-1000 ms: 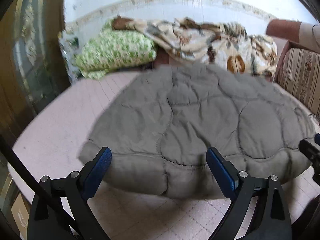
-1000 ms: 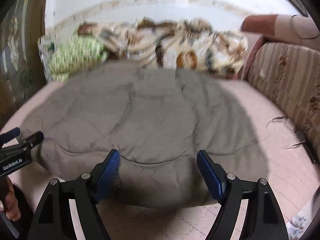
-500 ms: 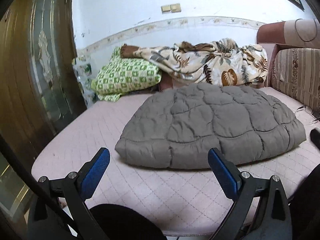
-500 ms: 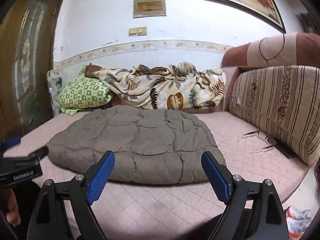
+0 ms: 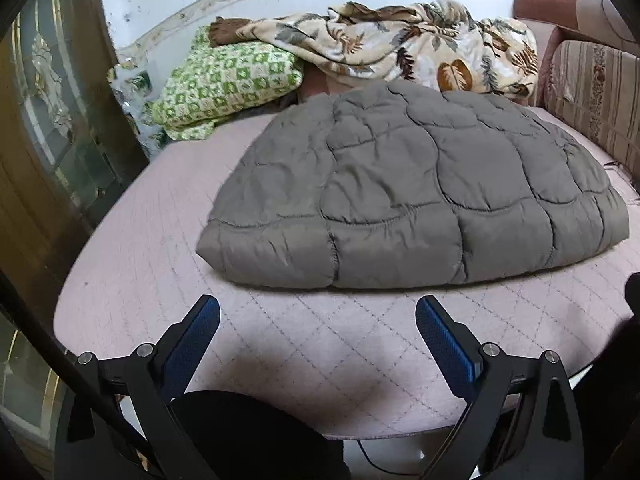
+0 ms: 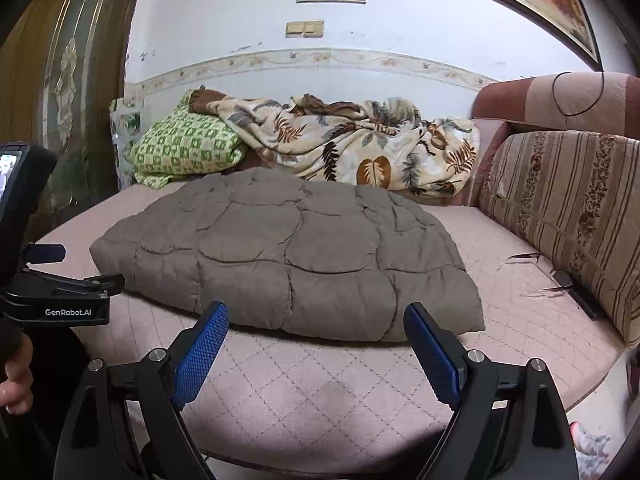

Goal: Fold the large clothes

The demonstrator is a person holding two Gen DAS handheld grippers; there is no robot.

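Note:
A grey quilted garment (image 5: 408, 196) (image 6: 288, 256) lies folded into a thick pad on the pink quilted mattress (image 5: 320, 344) (image 6: 320, 376). My left gripper (image 5: 318, 320) hangs open over the bare mattress, short of the garment's near edge, with nothing between its blue pads. My right gripper (image 6: 316, 328) is also open and empty, its tips just in front of the garment's near fold. The left gripper (image 6: 60, 280) shows at the left edge of the right wrist view, held by a hand (image 6: 16, 376).
A green patterned pillow (image 6: 188, 148) and a leaf-print blanket (image 6: 360, 144) are heaped behind the garment by the wall. A striped sofa back (image 6: 560, 208) runs along the right. A glazed wooden door (image 5: 48, 120) stands at the left. The mattress front edge is just below the grippers.
Both grippers have drawn back from the garment's near edge, which sat between their fingers a second ago. The garment lies still. The left view has tilted down again.

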